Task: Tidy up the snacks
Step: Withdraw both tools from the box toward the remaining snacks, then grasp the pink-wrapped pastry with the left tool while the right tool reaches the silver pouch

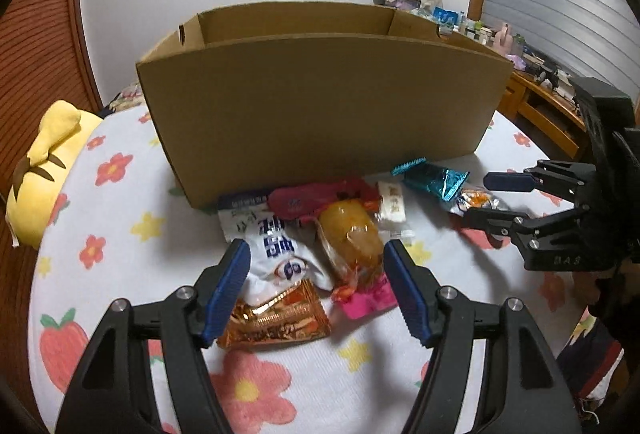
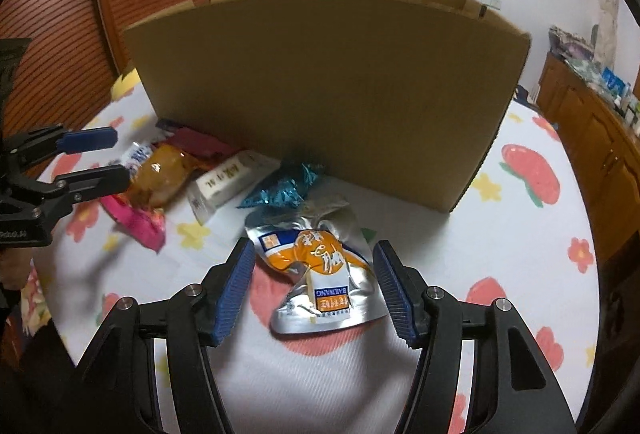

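Snacks all outside the cardboard box (image 1: pixel 320 105) as far as visible; box interior mostly hidden, the visible upper part bare. Judged: task barely started, whole pile left to move.

L→R relative to the tongs:
- Left gripper (image 1: pixel 316 290): jaws wide apart, holding nothing. Between its pads sit the white/blue packet (image 1: pixel 280 254), copper foil pack (image 1: pixel 276 322) and the clear orange-filled pack (image 1: pixel 352 238) w/ pink end. Red pack (image 1: pixel 316 193) and white bar (image 1: pixel 392 205) just beyond the tips, against the box wall.
- Teal foil wrapper (image 2: pixel 286 185) between the two grippers, at the box base.
- Right gripper (image 2: pixel 312 286): also wide open, empty. Silver/orange pouch (image 2: pixel 320 274) lies flat between its fingers, pads not touching it afaict.

Likely next grabs: silver pouch (R), orange pack (L).
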